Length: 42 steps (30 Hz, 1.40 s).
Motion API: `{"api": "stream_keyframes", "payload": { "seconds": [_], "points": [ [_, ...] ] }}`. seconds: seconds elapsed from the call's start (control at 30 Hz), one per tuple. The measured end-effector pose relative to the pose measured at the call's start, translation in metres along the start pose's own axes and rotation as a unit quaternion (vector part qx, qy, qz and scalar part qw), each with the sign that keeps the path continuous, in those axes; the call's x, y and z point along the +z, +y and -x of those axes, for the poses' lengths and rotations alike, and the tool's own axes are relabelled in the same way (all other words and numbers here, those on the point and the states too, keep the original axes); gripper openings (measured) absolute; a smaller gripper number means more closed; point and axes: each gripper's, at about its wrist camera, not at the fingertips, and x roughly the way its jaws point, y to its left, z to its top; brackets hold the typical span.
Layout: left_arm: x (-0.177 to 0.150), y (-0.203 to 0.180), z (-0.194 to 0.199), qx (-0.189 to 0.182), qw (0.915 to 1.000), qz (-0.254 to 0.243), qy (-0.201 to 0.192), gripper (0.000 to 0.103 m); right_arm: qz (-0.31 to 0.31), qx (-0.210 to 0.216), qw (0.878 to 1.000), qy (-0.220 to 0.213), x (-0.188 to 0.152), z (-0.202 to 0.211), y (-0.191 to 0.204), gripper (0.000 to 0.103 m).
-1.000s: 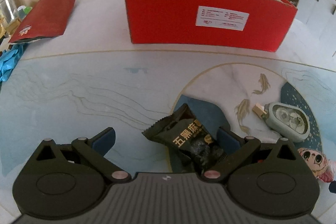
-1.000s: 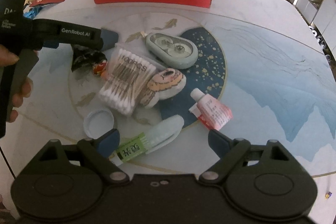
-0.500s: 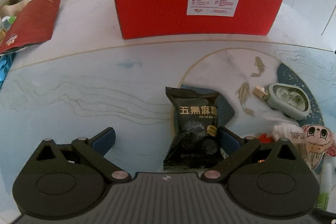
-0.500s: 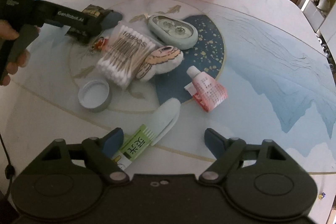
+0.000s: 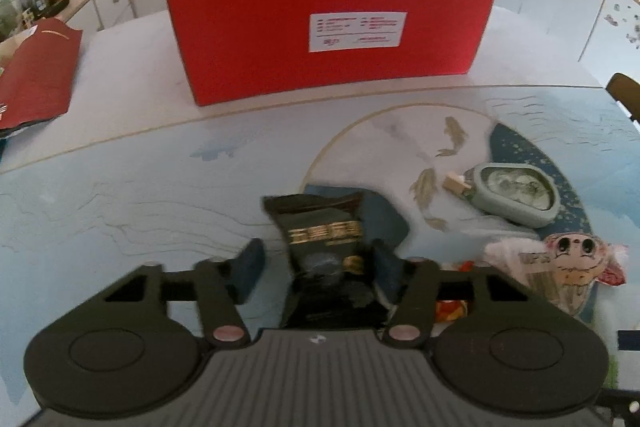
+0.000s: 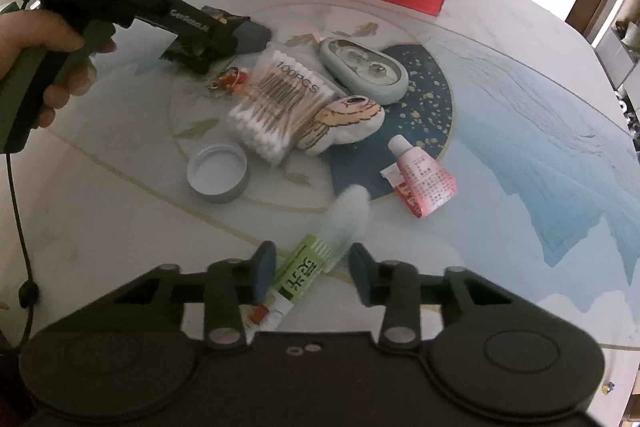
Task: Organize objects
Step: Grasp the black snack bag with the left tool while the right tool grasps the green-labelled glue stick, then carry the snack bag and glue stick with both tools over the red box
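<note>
Left wrist view
Left gripper [image 5: 316, 263]: jaws are seen partly apart, set either side of the dark snack packet [image 5: 326, 255]; the right pad appears to touch the packet, the left pad stands clear.
Packet location: flat on the table [image 5: 120, 195], well short of the red box [image 5: 328, 43].
Handling: judged light, soft and crinkly, with a slippery film; best taken across its filled middle, gently.

Right wrist view
Right gripper [image 6: 312, 269]: jaws are held apart around the green-labelled tube [image 6: 316, 255], which lies slantwise on the table; no firm contact is shown.
Handling: judged light and fairly stiff; the labelled body is the best hold.
Nearby: cotton swabs [image 6: 280, 107], metal lid [image 6: 218, 173], red-and-white tube [image 6: 420, 175].
</note>
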Motion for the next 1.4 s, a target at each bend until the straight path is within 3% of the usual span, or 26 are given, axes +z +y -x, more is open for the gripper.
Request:
{"api": "stream_keyframes", "payload": {
  "seconds": [0.07,0.13,0.3,0.83,1.17,1.4],
  "points": [
    [-0.001,0.001,0.002,-0.01,0.9999,0.004,0.0,0.04,-0.006,-0.002,1.0,0.0,0.0,0.0,-0.002,0.026],
    [-0.002,0.002,0.004,-0.012,0.9999,0.006,0.0,0.038,-0.015,-0.004,1.0,0.0,0.0,0.001,-0.005,0.021],
    [-0.007,0.003,0.011,-0.023,0.9997,0.007,0.003,0.034,-0.037,0.002,0.999,-0.003,-0.002,0.004,-0.012,0.021],
    [-0.023,-0.01,0.062,-0.081,0.9963,0.026,0.009,0.033,-0.094,0.037,0.993,-0.061,0.025,0.047,-0.033,0.021],
    [-0.007,-0.025,0.088,-0.125,0.9919,0.022,-0.01,0.033,-0.106,0.048,0.988,-0.098,0.06,0.064,-0.044,0.017],
    [0.012,-0.023,0.098,-0.134,0.9906,0.009,-0.03,0.033,-0.104,0.045,0.986,-0.124,0.09,0.071,-0.051,0.017]
  ]
}}
